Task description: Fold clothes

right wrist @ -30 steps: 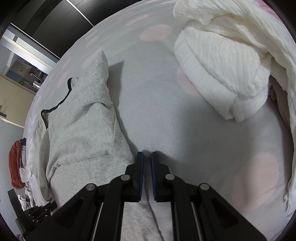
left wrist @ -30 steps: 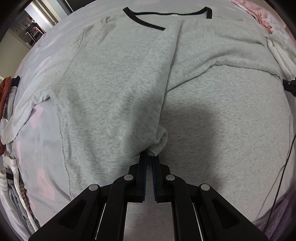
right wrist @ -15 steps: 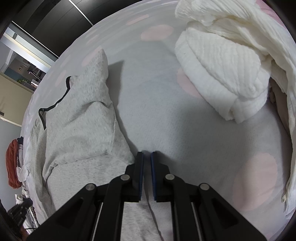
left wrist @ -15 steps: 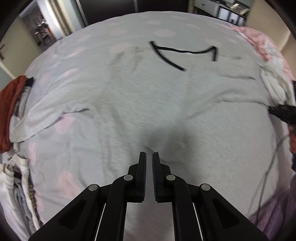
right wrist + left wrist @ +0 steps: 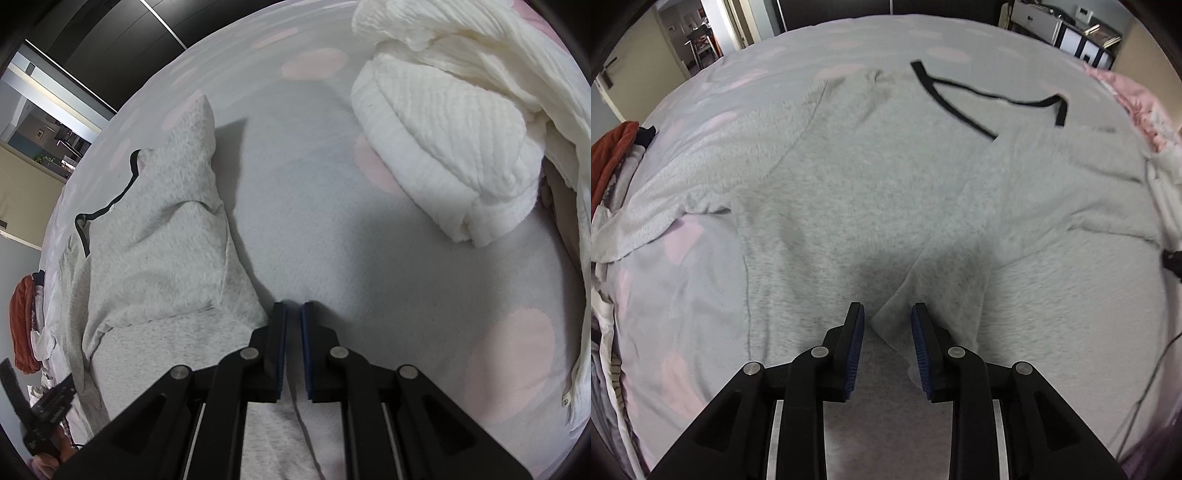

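Note:
A grey sweater [image 5: 849,206] with a black V collar [image 5: 960,107] lies flat on the bed. Its right sleeve [image 5: 960,229] is folded slantwise across the body. The cuff end [image 5: 890,328] lies loose between the jaws of my left gripper [image 5: 887,314], which are opening; the pads do not press on it. My right gripper [image 5: 293,312] stands at the sweater's [image 5: 159,251] side edge, nearly closed, and a crease of grey cloth runs up into its narrow gap. From the left wrist view it shows only as a black tip [image 5: 1172,258].
The bed sheet [image 5: 332,221] is pale grey with pink dots. A heap of white knitwear [image 5: 443,147] lies at the right. Orange and other clothes [image 5: 605,162] are piled at the left edge. A thin cable [image 5: 1145,387] hangs at the lower right.
My left gripper, shut on the sleeve cuff a second ago, has shifted across the sweater and opened its jaws, so the cuff now lies free. The right gripper has stayed put.

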Demonstrator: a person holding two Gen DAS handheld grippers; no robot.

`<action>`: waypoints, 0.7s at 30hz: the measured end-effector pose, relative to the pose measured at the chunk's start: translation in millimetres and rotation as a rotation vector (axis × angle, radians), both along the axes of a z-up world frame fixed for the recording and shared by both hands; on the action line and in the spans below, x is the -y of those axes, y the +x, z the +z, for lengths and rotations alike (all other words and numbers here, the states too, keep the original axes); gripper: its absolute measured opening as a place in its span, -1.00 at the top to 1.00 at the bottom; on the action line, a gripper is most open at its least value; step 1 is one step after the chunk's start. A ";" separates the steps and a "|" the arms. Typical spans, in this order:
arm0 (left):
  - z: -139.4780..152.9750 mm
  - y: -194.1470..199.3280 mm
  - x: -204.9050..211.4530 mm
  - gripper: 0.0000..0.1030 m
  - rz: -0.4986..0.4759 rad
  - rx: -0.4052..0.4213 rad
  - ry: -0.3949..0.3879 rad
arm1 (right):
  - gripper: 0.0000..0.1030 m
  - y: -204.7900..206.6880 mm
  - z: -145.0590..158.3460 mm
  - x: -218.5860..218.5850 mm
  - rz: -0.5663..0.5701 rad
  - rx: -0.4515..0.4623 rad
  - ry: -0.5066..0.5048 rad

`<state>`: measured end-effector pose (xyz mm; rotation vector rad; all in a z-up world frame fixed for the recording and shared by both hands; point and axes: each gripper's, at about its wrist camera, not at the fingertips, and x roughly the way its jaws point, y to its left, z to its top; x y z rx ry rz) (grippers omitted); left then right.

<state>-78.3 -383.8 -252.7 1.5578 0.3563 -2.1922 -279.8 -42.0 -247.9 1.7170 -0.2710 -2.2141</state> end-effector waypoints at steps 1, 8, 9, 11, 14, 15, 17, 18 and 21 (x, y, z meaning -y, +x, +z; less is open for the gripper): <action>-1.5 0.5 -0.5 0.45 0.012 -0.004 -0.001 | 0.82 -0.3 -0.2 0.4 0.000 0.001 -0.001; 3.0 5.2 -13.4 0.76 0.031 -0.030 -0.017 | 0.82 -1.1 -0.6 3.2 -0.002 0.001 -0.003; 5.0 5.6 -15.1 0.84 0.030 -0.034 -0.017 | 0.82 -1.0 -0.6 3.2 -0.003 0.001 -0.005; 11.3 6.6 -16.4 0.85 0.025 -0.046 -0.031 | 0.82 -1.0 -0.6 3.0 -0.005 0.002 -0.012; 35.2 6.9 -12.9 0.85 0.003 -0.079 -0.068 | 0.82 -1.3 -1.0 2.7 -0.008 0.005 -0.021; 44.9 4.7 -10.1 0.85 -0.005 -0.091 -0.080 | 0.82 -1.5 -1.2 2.9 -0.008 0.006 -0.022; 64.5 -0.8 -2.7 0.85 -0.019 -0.105 -0.110 | 0.82 -1.9 -1.3 4.0 -0.009 0.008 -0.021; 73.8 -4.3 1.7 0.85 -0.026 -0.108 -0.127 | 0.82 -2.0 -1.2 4.6 -0.008 0.008 -0.020; 94.0 -15.3 17.7 0.85 -0.037 -0.094 -0.192 | 0.82 -2.0 -1.1 5.3 -0.009 0.008 -0.023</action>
